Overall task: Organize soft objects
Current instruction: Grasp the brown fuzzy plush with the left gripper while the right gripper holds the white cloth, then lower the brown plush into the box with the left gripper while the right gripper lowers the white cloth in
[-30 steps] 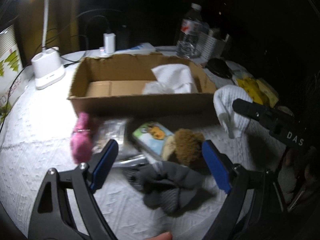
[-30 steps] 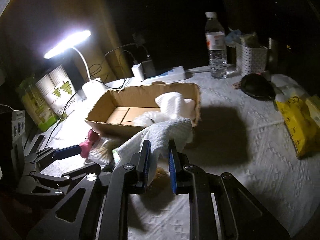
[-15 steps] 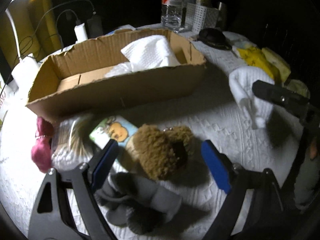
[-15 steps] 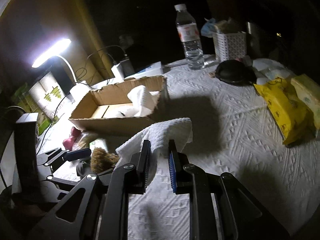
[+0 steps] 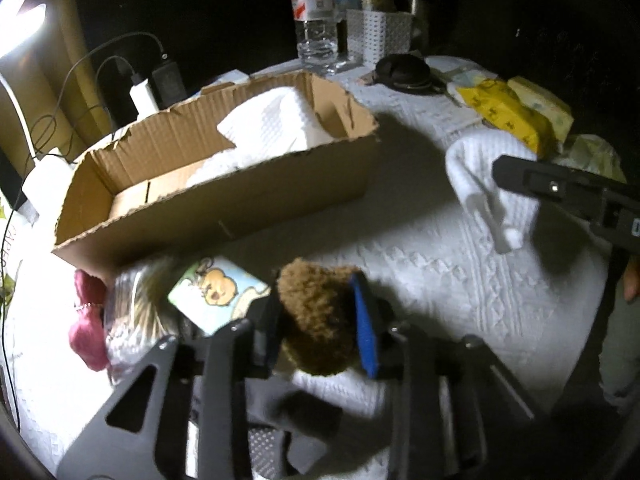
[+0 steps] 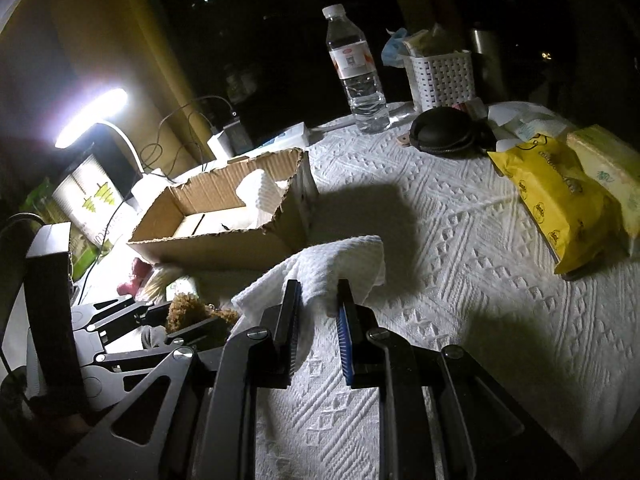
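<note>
Your left gripper [image 5: 320, 316] is clamped on the brown plush [image 5: 316, 320], just in front of the box [image 5: 224, 208]. Your right gripper [image 6: 318, 320] pinches the white cloth [image 6: 332, 264]. Step: loading. Next, lift each item over the box wall before releasing.

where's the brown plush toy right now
In the left wrist view the brown plush toy sits low and central between the left gripper fingers, just in front of the cardboard box, beside the cartoon packet.
</note>
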`<state>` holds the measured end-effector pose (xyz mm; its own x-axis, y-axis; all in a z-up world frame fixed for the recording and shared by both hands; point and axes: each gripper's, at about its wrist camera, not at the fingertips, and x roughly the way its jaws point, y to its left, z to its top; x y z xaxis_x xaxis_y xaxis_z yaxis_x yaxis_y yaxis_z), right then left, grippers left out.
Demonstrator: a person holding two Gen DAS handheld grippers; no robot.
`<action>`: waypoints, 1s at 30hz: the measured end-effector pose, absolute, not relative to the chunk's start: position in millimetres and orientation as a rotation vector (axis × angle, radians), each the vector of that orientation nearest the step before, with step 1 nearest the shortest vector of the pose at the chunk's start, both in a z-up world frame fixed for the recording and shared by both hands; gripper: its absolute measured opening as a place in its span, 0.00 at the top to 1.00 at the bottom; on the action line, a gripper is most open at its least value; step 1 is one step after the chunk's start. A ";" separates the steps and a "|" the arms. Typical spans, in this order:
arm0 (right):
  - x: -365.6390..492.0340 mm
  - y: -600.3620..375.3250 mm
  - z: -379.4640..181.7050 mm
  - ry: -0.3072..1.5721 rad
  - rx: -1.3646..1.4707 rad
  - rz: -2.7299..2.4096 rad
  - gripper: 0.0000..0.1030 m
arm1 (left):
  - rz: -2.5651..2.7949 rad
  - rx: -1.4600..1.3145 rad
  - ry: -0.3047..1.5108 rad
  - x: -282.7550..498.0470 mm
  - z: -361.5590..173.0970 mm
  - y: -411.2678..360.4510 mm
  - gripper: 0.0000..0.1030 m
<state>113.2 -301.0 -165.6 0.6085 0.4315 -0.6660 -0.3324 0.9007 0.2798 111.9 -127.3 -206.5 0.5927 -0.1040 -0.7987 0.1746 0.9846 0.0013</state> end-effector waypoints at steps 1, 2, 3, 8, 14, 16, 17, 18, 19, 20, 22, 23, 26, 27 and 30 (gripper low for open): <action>112.6 -300.4 -164.4 0.801 0.131 0.442 0.82 | -0.172 0.076 0.919 109.9 -204.4 -126.6 0.75; 111.7 -299.4 -162.6 0.797 0.129 0.443 0.82 | -0.181 0.069 0.914 107.9 -201.9 -126.2 0.77; 111.5 -298.7 -161.6 0.796 0.127 0.443 0.82 | -0.189 0.065 0.908 105.4 -199.4 -125.4 0.78; 107.9 -291.0 -154.0 0.783 0.111 0.445 0.82 | -0.201 0.041 0.876 96.2 -187.7 -117.6 0.80; 102.9 -279.5 -142.8 0.765 0.089 0.452 0.82 | -0.210 0.005 0.823 85.3 -165.7 -102.1 0.80; 102.3 -273.8 -139.4 0.760 0.078 0.455 0.82 | -0.209 -0.006 0.805 82.5 -158.7 -96.2 0.80; 102.3 -270.7 -138.0 0.759 0.074 0.457 0.82 | -0.207 -0.011 0.796 81.4 -155.1 -92.6 0.80; 102.2 -268.5 -136.9 0.758 0.072 0.459 0.82 | -0.206 -0.015 0.788 80.3 -151.8 -88.8 0.80; 102.3 -265.1 -135.4 0.756 0.067 0.461 0.82 | -0.204 -0.021 0.780 79.5 -148.8 -84.9 0.80; 102.7 -262.2 -133.9 0.755 0.064 0.464 0.82 | -0.201 -0.028 0.774 78.3 -146.6 -81.3 0.80; 102.8 -254.9 -130.7 0.751 0.054 0.471 0.82 | -0.198 -0.041 0.764 77.5 -142.4 -73.2 0.80; 103.5 -251.3 -129.5 0.750 0.050 0.474 0.82 | -0.195 -0.046 0.758 77.4 -140.2 -68.9 0.80; 106.0 -242.5 -126.2 0.746 0.041 0.481 0.82 | -0.184 -0.058 0.739 77.1 -132.8 -56.9 0.80; 107.9 -239.0 -124.6 0.745 0.037 0.484 0.82 | -0.180 -0.063 0.731 77.6 -129.7 -52.2 0.80; 112.3 -230.6 -120.8 0.739 0.027 0.490 0.82 | -0.167 -0.069 0.709 80.0 -121.4 -41.4 0.80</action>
